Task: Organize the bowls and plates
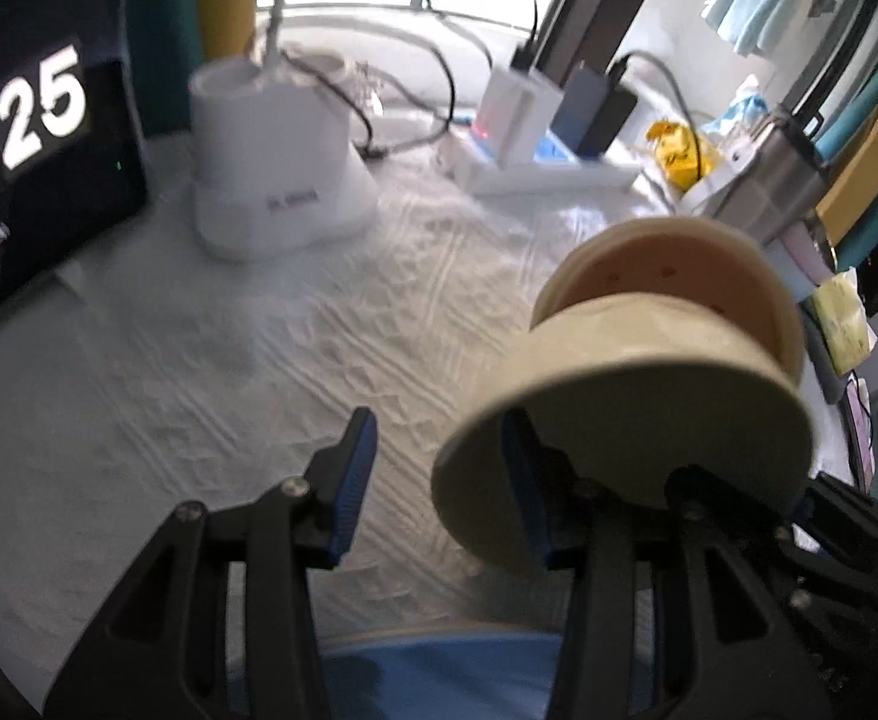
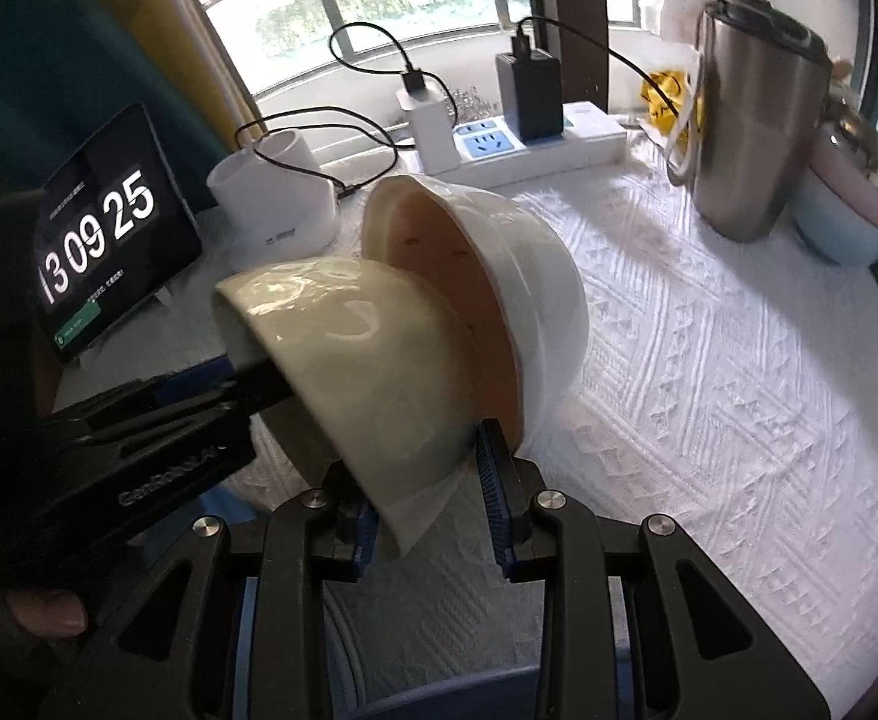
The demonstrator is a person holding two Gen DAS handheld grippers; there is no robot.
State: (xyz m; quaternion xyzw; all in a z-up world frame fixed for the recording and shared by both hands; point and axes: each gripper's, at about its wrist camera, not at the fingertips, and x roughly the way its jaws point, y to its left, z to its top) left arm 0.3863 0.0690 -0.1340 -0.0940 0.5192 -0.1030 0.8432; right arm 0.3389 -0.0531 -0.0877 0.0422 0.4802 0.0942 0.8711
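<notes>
Right wrist view. Entry: two bowls, mid-nesting.

Step in hand (judged): seating the cream bowl (image 2: 354, 360) base-first into the white bowl (image 2: 535, 276). To do it well, keep both rims roughly parallel and bring the pair down together until the white bowl's foot rests flat on the tablecloth (image 2: 709, 390). Only then let go. Both bowls are glazed and tilted, so a slackened grip would probably let the inner one slide out.

Right gripper (image 2: 429, 519): jaws narrowly set and clamped on the cream bowl's lower rim, one blue pad on either side of it. Whether the white bowl's edge is also caught cannot be told.

Left gripper (image 1: 439, 450): jaws apart, nothing gripped. One finger reaches inside the cream bowl's mouth and the other stands clear of the outer wall, so the rim lies between them unpinched.

Cream bowl: on its side, right of the clock tablet (image 2: 108, 234), with its mouth turned toward the tablet. Its base is tucked into the white bowl.

White bowl: steeply tilted, pinkish inside, just beyond the cream bowl on the side away from the tablet. Whether it touches the cloth is unclear.

Surroundings: a power strip (image 2: 559, 144) behind and right of the tablet; a steel tumbler (image 2: 751, 132) well apart from it, far right.
</notes>
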